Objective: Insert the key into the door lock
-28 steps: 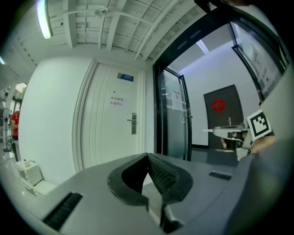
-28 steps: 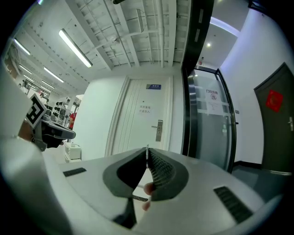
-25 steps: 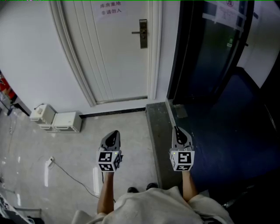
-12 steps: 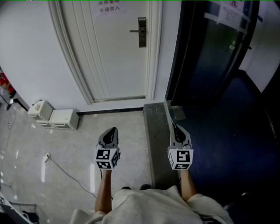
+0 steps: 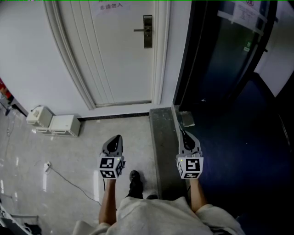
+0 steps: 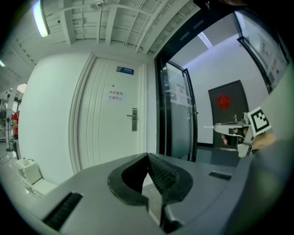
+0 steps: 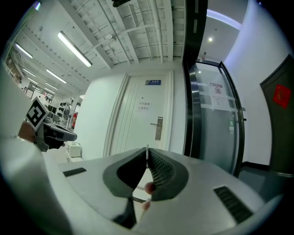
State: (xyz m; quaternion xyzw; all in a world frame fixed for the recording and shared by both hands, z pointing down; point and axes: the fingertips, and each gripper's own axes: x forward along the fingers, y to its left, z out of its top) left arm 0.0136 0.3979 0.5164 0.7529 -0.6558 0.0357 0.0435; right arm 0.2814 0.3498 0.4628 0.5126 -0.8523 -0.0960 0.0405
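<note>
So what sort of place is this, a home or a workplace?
Likely a workplace corridor: a white door bearing a paper notice, a dark-framed glass door beside it, and strip lights under a bare ceiling.

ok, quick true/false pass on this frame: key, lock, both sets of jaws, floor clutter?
1. The jaws of the right gripper are shut on a thin metal key. True.
2. The key is already in the door lock. False: the lock is on the white door ahead, well clear of both grippers.
3. The left gripper carries a second key. False: its jaws are together with nothing between them.
4. White boxes sit on the floor by the wall left of the door. True.
5. The white door stands open. False: it sits closed in its frame.
</note>
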